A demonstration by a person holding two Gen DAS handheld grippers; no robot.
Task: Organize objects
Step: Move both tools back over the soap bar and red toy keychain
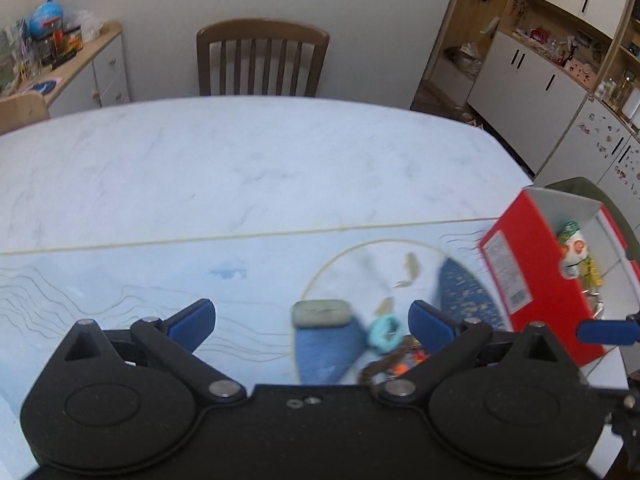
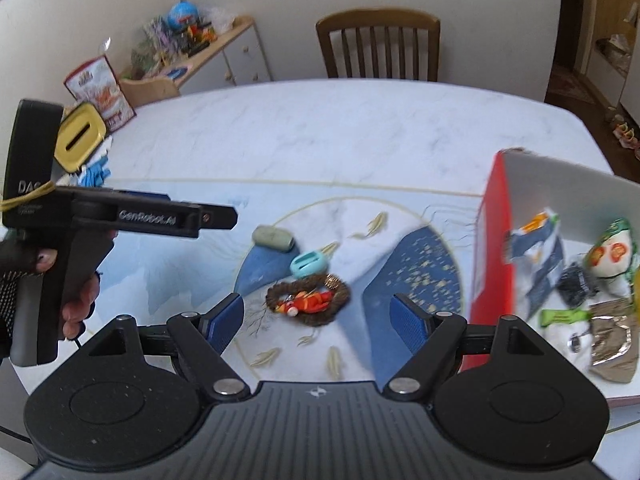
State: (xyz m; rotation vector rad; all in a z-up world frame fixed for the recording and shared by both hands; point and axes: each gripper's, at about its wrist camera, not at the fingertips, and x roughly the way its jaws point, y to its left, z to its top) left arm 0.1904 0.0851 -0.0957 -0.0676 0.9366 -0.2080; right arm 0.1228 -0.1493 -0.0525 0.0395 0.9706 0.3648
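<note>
Two handheld grippers hovered over a pale marble-look table [image 2: 320,128] covered in front by a light blue mat [image 2: 168,256] printed with a circle, fish and dark blue shapes.

The left gripper [image 1: 312,322] had its blue-padded jaws spread wide and held nothing. In the right wrist view it appeared from the side at the left edge, gripped by a gloved hand [image 2: 60,280].

The right gripper [image 2: 318,320] also had its jaws wide apart and empty, poised above the mat's circle.

Three small things lay close together on the mat. A grey-green oblong case [image 2: 274,237] sat farthest back. A small turquoise ring-shaped piece [image 2: 309,263] lay just in front and to the right of it. Nearest the right gripper was a brown twig wreath [image 2: 308,299] with a red and orange ornament in its middle, touching or almost touching the turquoise piece.

At the right edge of the table stood an open red box [image 2: 490,240] with a white inside. It held packets, a foil pouch and a white, green and orange bundle; details were blurred.

A wooden chair [image 2: 378,42] stood at the far side of the table.
</note>
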